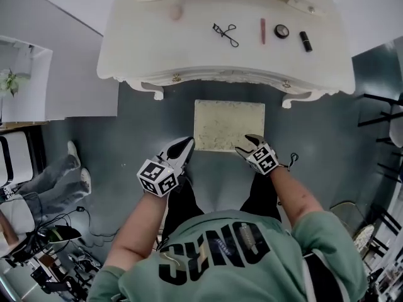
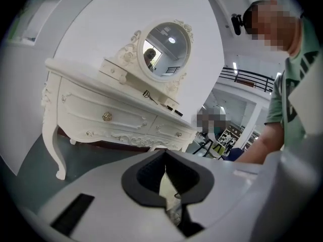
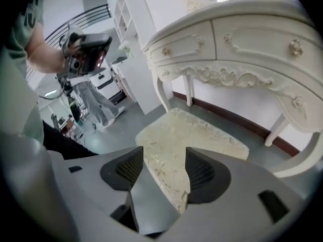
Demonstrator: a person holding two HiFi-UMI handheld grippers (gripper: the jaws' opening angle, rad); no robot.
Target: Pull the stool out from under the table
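The stool [image 1: 228,125], with a cream patterned cushion, stands on the grey floor just in front of the white dressing table [image 1: 189,49]. My left gripper [image 1: 187,146] is at the cushion's near left corner. In the left gripper view its jaws are almost together, with a thin strip of the cushion [image 2: 165,184] pinched between them. My right gripper [image 1: 250,142] is at the near right corner. In the right gripper view its jaws straddle that corner of the stool [image 3: 197,135], and the cushion fills the gap between the pads [image 3: 206,171].
An eyelash curler [image 1: 225,34], a lipstick [image 1: 262,31], a compact [image 1: 281,31] and a dark bottle [image 1: 306,41] lie on the table. A person's legs [image 1: 56,181] are on the left beside a white shelf [image 1: 25,74]. A black rack [image 1: 384,118] is on the right.
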